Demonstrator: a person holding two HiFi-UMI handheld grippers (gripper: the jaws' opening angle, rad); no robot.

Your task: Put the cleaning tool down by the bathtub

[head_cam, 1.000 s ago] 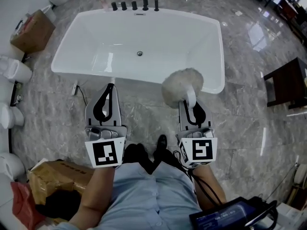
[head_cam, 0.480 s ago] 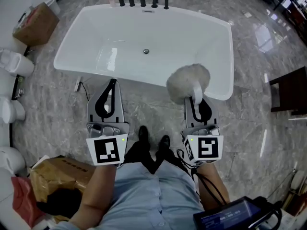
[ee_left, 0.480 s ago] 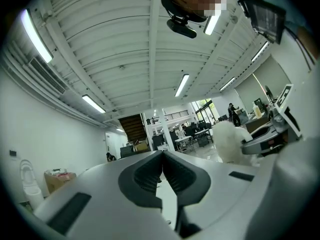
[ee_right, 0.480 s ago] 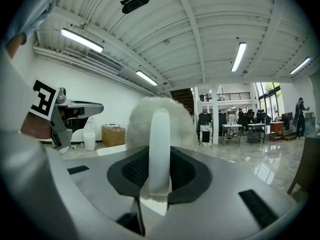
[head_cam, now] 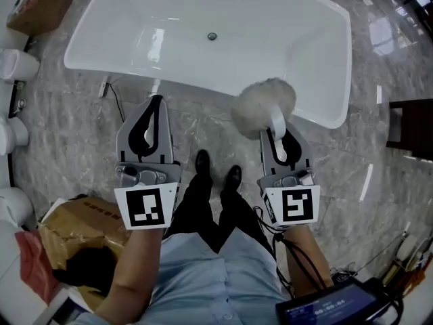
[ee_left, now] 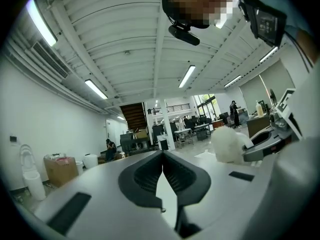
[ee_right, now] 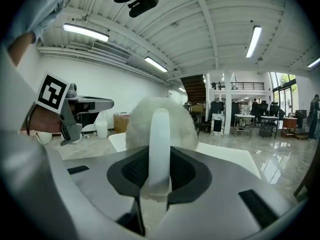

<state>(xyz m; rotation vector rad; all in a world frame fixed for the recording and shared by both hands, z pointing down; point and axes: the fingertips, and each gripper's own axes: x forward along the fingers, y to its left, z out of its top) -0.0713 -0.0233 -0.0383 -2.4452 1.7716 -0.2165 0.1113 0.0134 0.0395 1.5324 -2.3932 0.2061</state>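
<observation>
Hold right gripper [head_cam: 278,135] pinched on the white handle of the cleaning tool [head_cam: 262,107], fluffy head forward at 12 o'clock, near the bathtub [head_cam: 203,90] rim. Lower onto bare floor [head_cam: 203,124] beside that rim before spreading the jaws. Leave left gripper [head_cam: 155,101], pressed together and empty, aside at 9 o'clock.

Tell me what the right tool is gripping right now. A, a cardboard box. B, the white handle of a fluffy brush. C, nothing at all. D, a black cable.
B: the right tool is shut on the white handle of the fluffy brush, near the bathtub; the left tool is shut with nothing in it.
</observation>
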